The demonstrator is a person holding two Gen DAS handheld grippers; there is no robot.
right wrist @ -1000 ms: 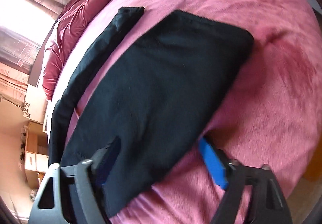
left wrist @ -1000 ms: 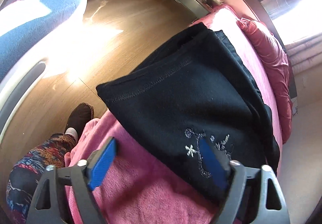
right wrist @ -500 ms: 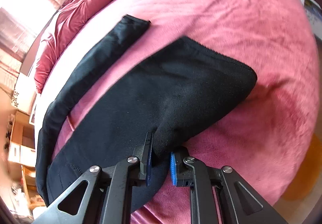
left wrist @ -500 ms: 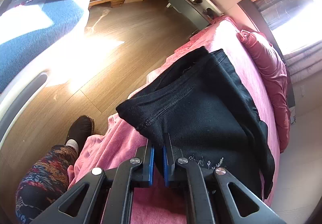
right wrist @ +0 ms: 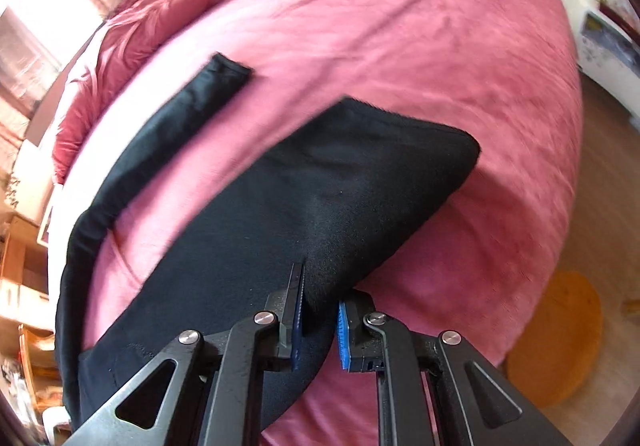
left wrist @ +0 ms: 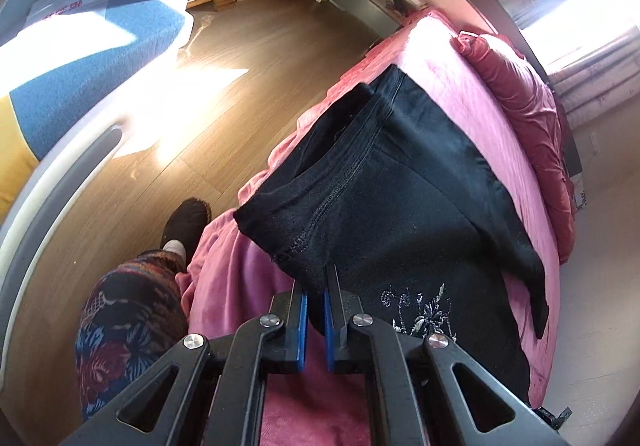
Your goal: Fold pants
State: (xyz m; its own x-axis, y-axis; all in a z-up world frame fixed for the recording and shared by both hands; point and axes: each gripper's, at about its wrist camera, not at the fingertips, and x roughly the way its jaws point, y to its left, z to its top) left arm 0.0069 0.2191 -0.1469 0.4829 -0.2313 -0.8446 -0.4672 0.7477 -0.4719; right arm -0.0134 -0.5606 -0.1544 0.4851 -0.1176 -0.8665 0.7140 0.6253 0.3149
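Black pants [left wrist: 400, 205] lie on a pink bed [left wrist: 472, 93], with silver embroidery [left wrist: 420, 310] near the waist. My left gripper [left wrist: 315, 286] is shut on the near waistband corner, which is lifted off the blanket. In the right wrist view the same pants [right wrist: 320, 205] spread across the bed [right wrist: 400, 45], one leg [right wrist: 180, 113] stretching away to the far left. My right gripper [right wrist: 320, 294] is shut on the near edge of the other, wider leg, and the fabric rises in a fold between its blue pads.
A person's patterned trouser leg [left wrist: 128, 326] and dark slipper [left wrist: 184, 221] stand on the wooden floor [left wrist: 240, 65] beside the bed. A blue seat [left wrist: 88, 57] sits at left. Red pillows [left wrist: 532, 113] lie at the bed's head. An orange rug [right wrist: 560, 342] lies right of the bed.
Both grippers went from open around the pants' edge to shut on it. Both have since risen, lifting the cloth off the blanket.
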